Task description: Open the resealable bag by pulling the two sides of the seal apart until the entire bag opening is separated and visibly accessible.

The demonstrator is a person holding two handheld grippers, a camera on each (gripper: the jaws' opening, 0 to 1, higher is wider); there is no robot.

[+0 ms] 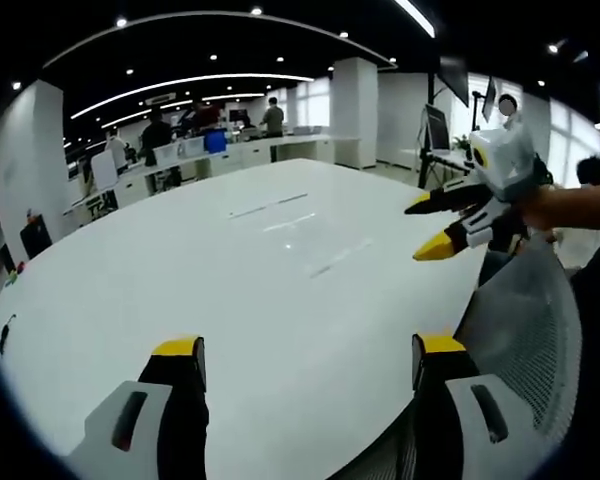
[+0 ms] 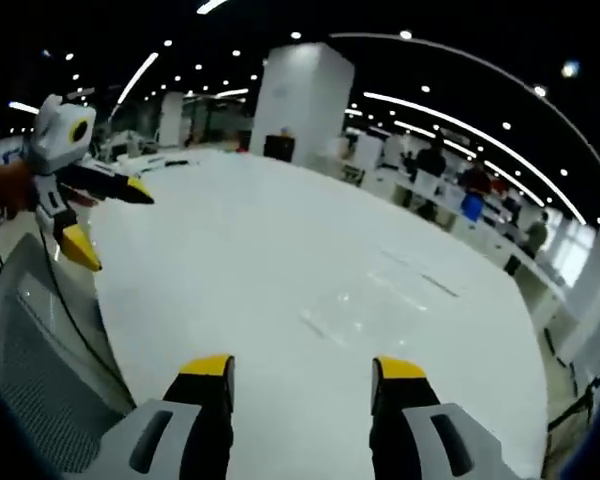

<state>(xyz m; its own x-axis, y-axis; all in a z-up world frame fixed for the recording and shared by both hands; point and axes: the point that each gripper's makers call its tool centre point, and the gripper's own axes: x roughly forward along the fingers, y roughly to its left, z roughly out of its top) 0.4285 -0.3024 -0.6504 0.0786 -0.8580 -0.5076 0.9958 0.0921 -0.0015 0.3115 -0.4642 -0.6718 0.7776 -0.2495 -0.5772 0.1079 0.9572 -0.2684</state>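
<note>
1 clear resealable bag (image 2: 365, 305) lies flat on the white tabletop (image 1: 230, 290); 2 hand-held grippers, left (image 1: 310, 365) and right (image 2: 300, 385), hover wide open, empty.

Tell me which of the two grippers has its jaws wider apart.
The left gripper: its yellow-tipped jaws stand clearly farther apart over the white table than those of the right gripper, which is open too but narrower. Both hold nothing.
</note>
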